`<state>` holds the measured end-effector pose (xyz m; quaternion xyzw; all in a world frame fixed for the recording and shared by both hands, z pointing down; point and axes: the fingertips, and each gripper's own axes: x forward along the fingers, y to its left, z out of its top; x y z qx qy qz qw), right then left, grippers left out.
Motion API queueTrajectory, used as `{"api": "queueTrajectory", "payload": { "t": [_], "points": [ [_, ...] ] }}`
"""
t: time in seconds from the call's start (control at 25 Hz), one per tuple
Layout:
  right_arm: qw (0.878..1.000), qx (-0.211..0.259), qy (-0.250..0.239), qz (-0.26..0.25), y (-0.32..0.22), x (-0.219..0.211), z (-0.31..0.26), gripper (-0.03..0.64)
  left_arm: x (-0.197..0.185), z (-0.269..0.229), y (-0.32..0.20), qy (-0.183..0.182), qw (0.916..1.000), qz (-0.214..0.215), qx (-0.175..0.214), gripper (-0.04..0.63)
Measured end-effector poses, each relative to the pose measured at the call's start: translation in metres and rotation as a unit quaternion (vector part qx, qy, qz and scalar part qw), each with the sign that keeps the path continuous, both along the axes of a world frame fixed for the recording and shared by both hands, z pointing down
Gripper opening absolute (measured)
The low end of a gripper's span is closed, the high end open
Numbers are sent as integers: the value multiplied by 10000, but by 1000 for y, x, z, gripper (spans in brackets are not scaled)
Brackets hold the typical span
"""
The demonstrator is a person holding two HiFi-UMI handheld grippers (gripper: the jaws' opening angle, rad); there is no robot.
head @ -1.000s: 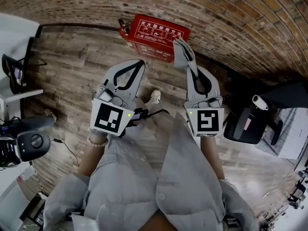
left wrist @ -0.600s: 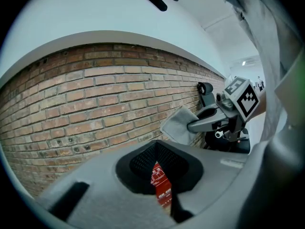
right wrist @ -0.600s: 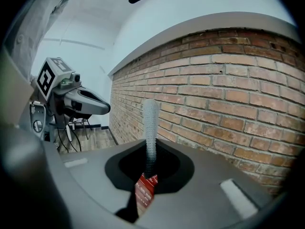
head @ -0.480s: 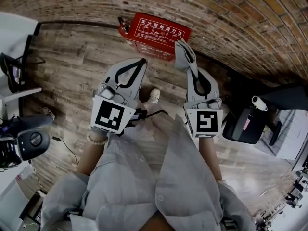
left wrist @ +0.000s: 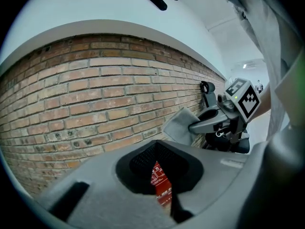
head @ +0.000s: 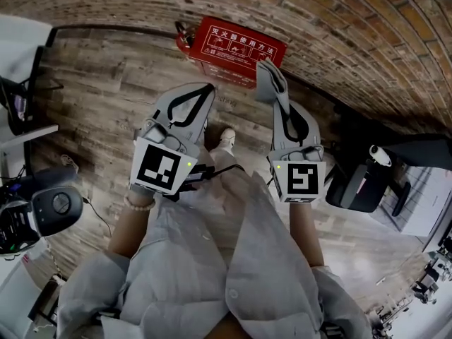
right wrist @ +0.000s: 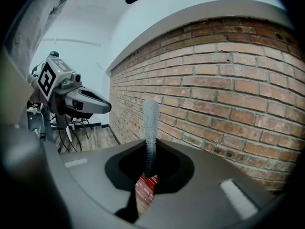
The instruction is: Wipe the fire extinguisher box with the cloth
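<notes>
The right gripper point(head: 280, 111) – fingers clamped on the grey cloth point(head: 269, 80), which stands up beyond them. The left gripper point(head: 207, 90) – fingers closed together, nothing between. The red fire extinguisher box point(head: 236, 48) lies on the floor point(head: 106, 104) ahead of both, against the brick wall point(head: 339, 27); contents not visible.

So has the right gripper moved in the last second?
No, hardly: the cloth in the right gripper still overlaps the right end of the fire extinguisher box.
</notes>
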<state>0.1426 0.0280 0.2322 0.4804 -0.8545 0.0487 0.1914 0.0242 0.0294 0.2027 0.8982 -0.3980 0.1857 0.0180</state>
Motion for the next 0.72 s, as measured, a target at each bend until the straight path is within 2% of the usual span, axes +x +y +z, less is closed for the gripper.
{"api": "queueTrajectory", "payload": {
  "t": [0.72],
  "points": [
    [9982, -387, 295, -340, -69, -47, 80, 20, -37, 69, -63, 83, 9996, -117, -256, -2]
  ]
}}
